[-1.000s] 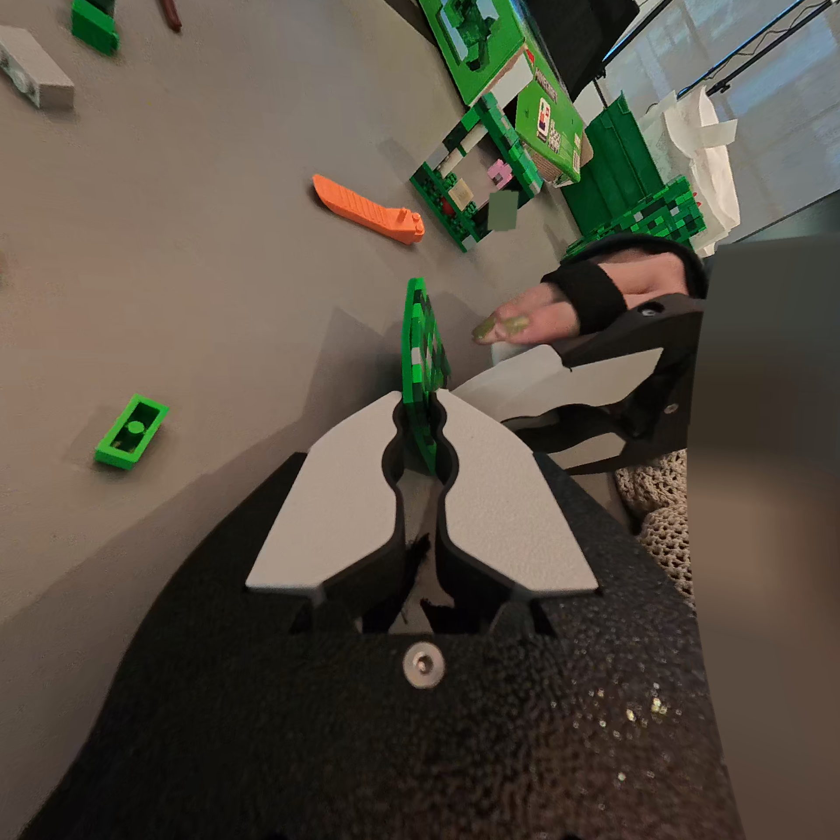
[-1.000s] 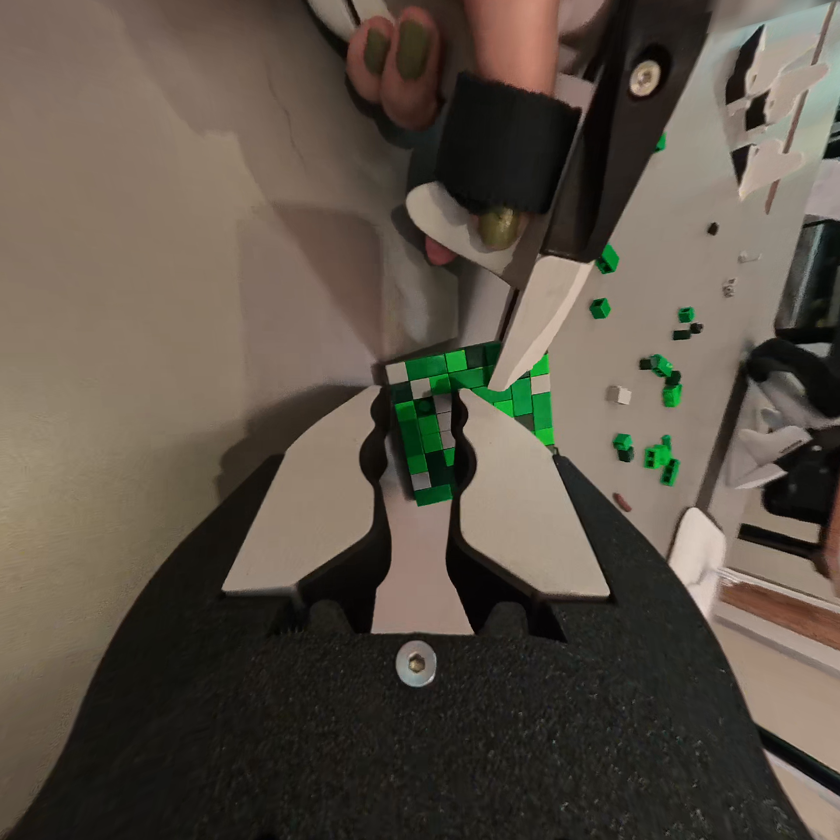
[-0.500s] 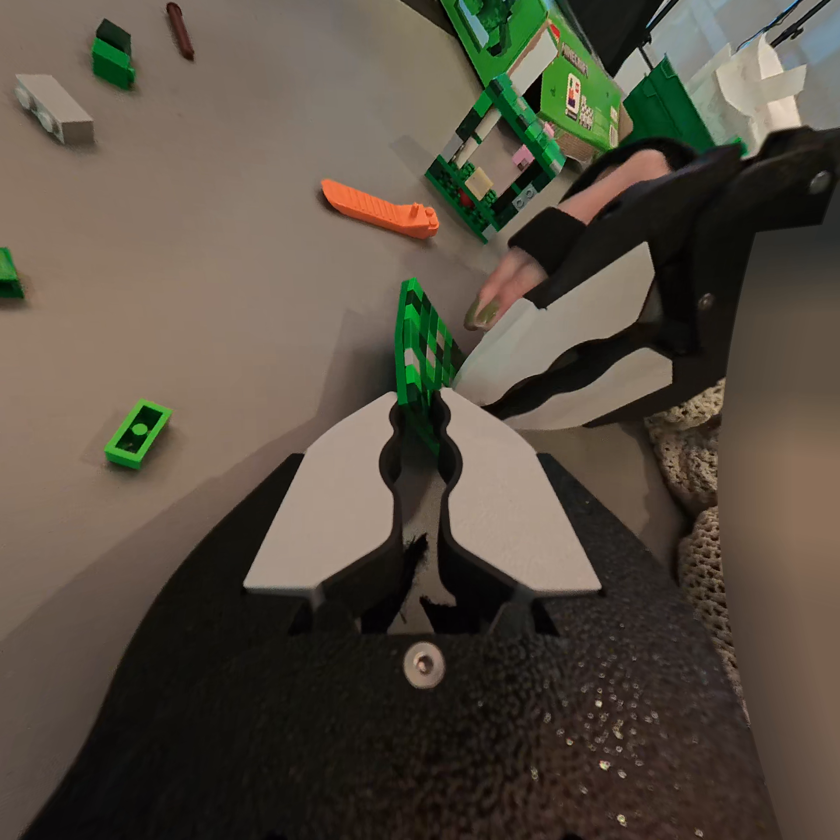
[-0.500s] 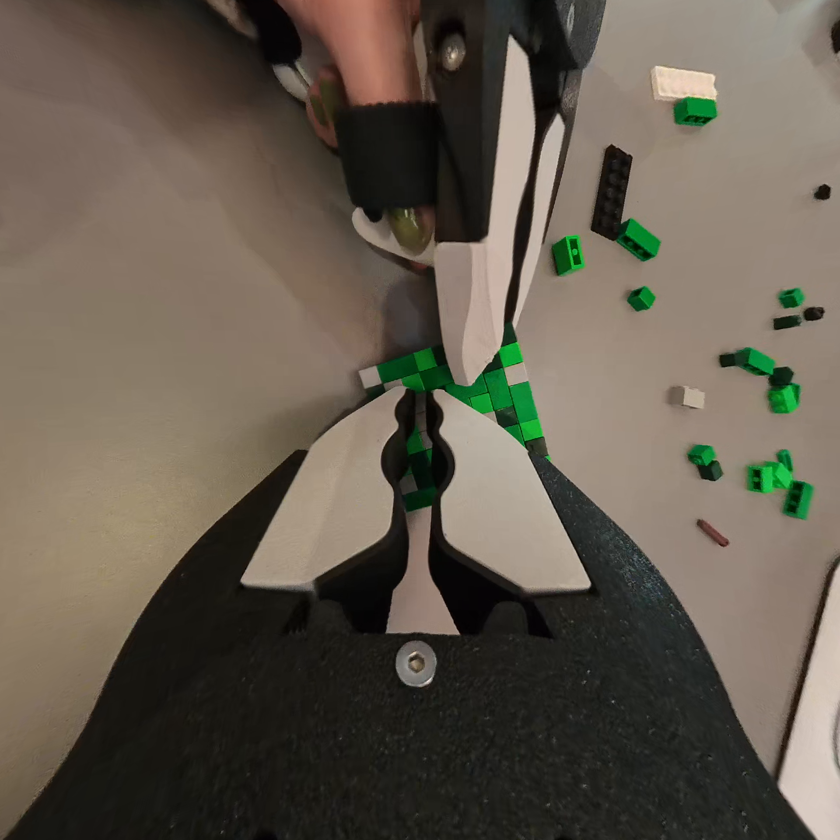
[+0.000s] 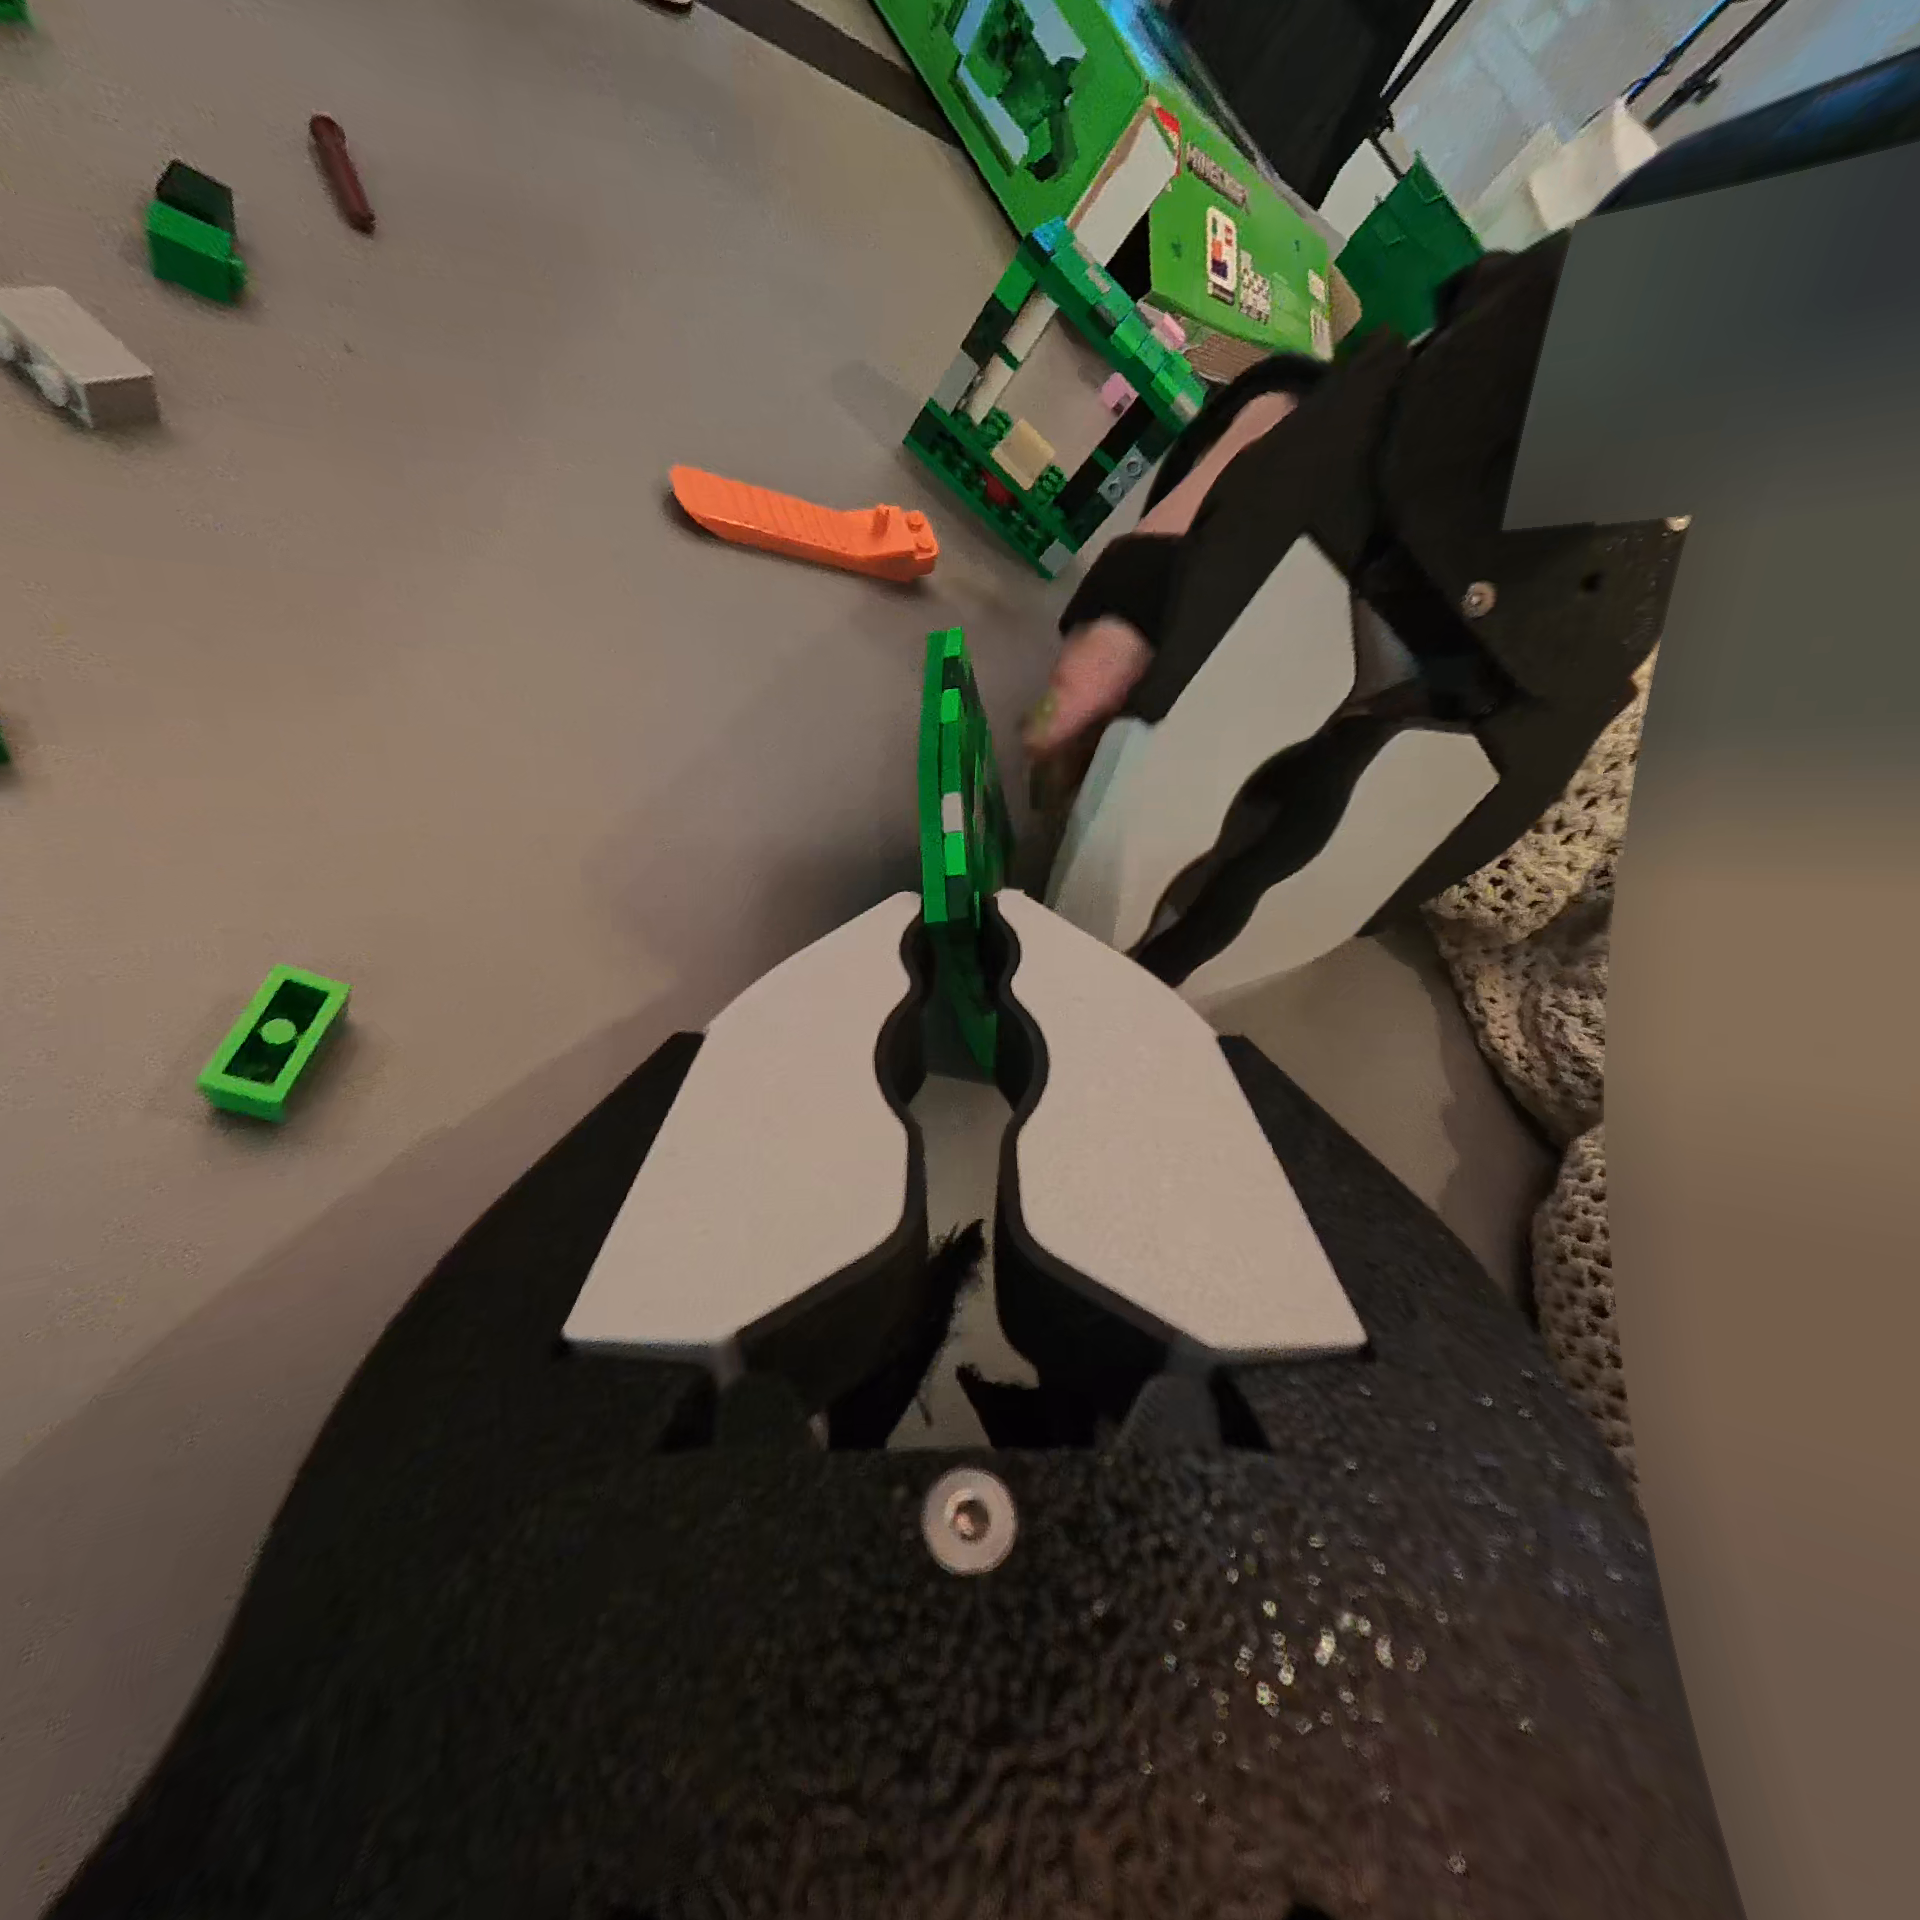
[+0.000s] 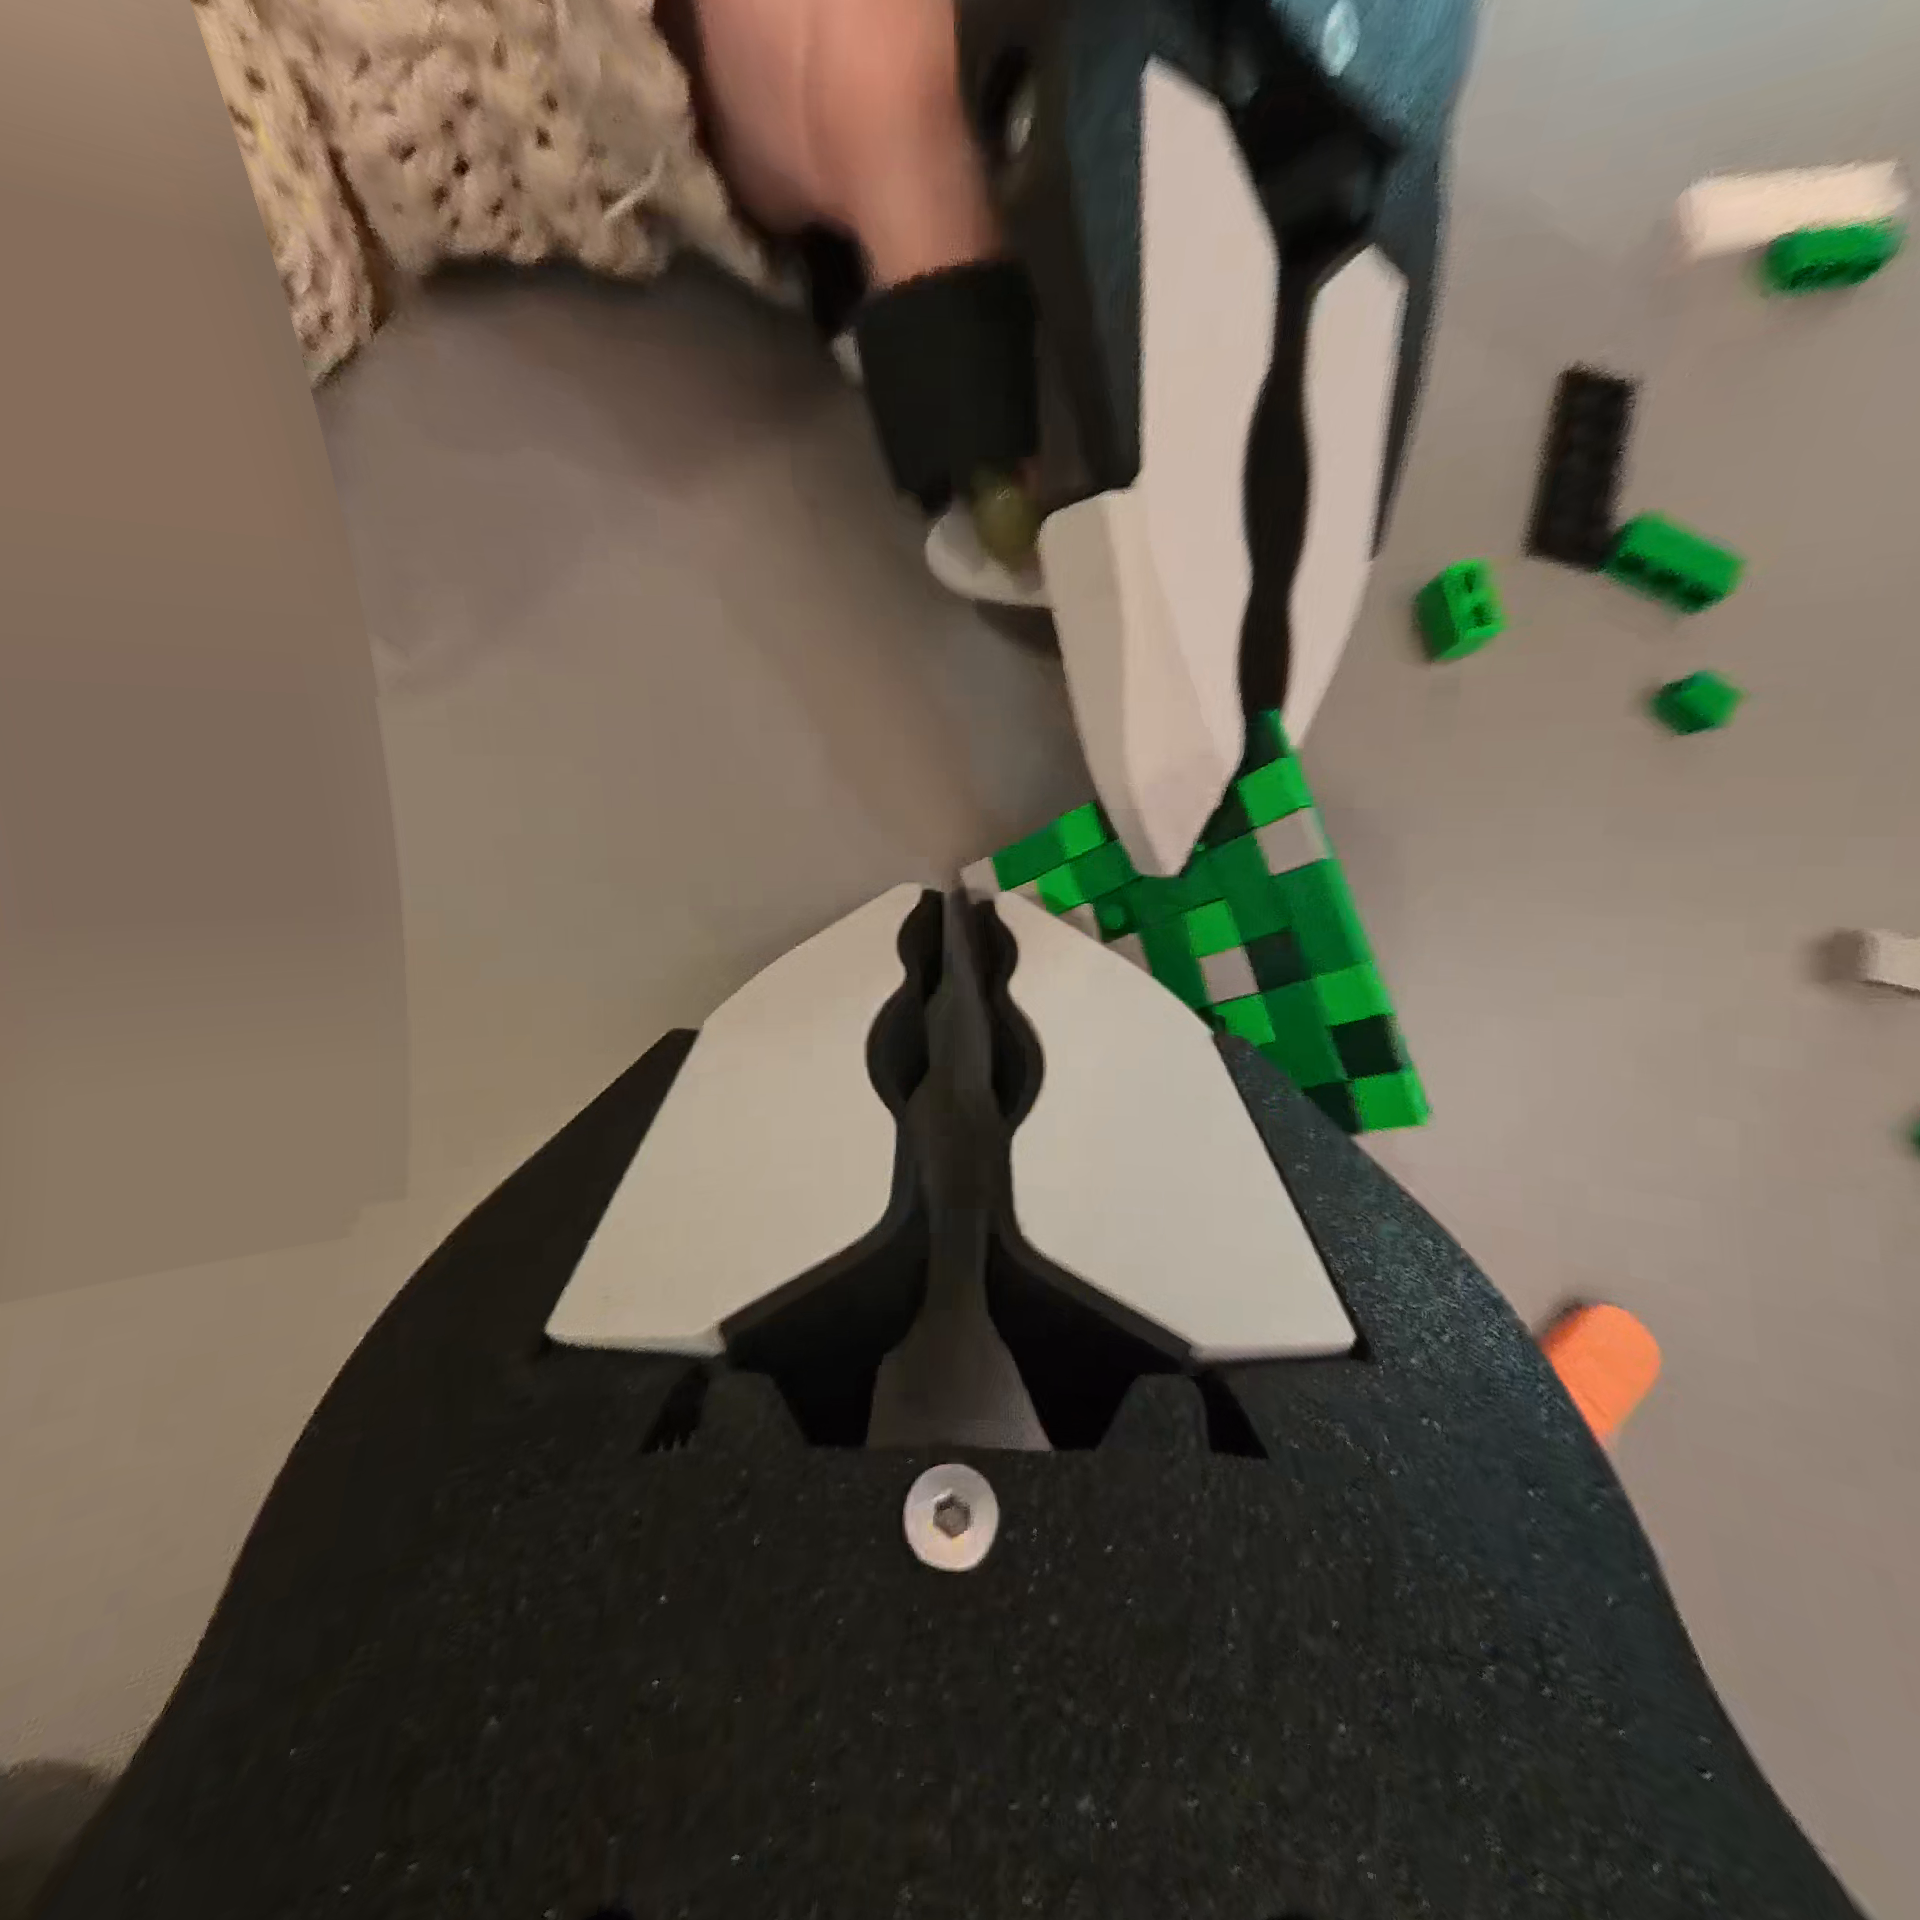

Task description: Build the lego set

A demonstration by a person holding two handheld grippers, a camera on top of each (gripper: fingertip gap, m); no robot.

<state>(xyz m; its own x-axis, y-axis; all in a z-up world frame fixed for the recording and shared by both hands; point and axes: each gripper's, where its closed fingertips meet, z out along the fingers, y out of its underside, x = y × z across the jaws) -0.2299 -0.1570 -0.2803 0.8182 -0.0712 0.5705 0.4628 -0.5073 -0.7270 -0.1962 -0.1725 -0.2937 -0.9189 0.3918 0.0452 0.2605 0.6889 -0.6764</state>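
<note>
A flat green, dark green and white checkered lego panel [image 5: 956, 748] stands on edge on the grey table. My left gripper [image 5: 961, 909] is shut on its near edge. In the right wrist view the panel [image 6: 1278, 935] lies to the right, with the left gripper [image 6: 1195, 821] pinched on its upper part. My right gripper [image 6: 956, 904] is shut with nothing between its jaws, and its tips are at the panel's white corner. In the left wrist view the right gripper [image 5: 1127, 935] sits just right of the panel.
An orange brick separator [image 5: 800, 525] lies beyond the panel. A partly built green frame [image 5: 1049, 416] and a green box [image 5: 1174, 197] stand at the back. Loose bricks include a green plate [image 5: 272, 1044], a grey brick [image 5: 78, 358] and a black plate [image 6: 1579, 468]. A knitted sleeve [image 5: 1538, 935] is at the right. My two grippers' fingertips are within a few centimetres of each other. From the left gripper's tips to the green plate [image 5: 272, 1044] is close to 9 cm. The right camera catches it too, in the right wrist view [image 6: 1474, 576].
My right gripper has let go of the panel, closed empty and shifted left to its corner. My left gripper still holds the panel, which now stands more upright.
</note>
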